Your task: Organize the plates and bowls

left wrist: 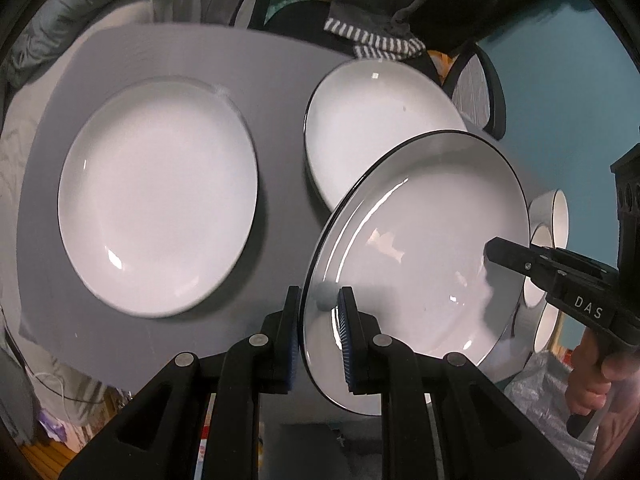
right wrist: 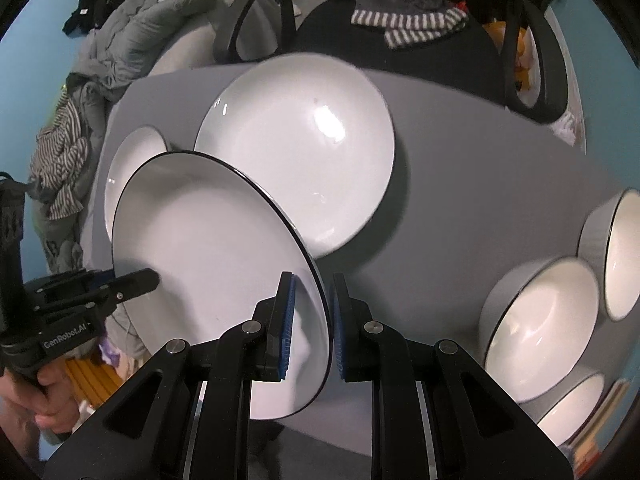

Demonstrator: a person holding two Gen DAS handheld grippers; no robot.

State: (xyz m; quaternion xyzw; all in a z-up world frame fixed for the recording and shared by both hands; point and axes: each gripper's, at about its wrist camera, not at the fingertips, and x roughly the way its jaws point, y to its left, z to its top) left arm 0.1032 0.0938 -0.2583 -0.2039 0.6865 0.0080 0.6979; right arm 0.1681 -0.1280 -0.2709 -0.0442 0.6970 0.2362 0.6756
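Both tools, left tool (left wrist: 318, 340) and right tool (right wrist: 312, 328), pinch opposite rims of the raised plate (left wrist: 416, 240), which next requires stacking onto the plate at frame left (left wrist: 160, 196).

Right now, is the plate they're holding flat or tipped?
Tipped. The held plate is off the table, slanted, gripped at opposite rim edges by the left gripper and right gripper. Two other plates lie flat below.
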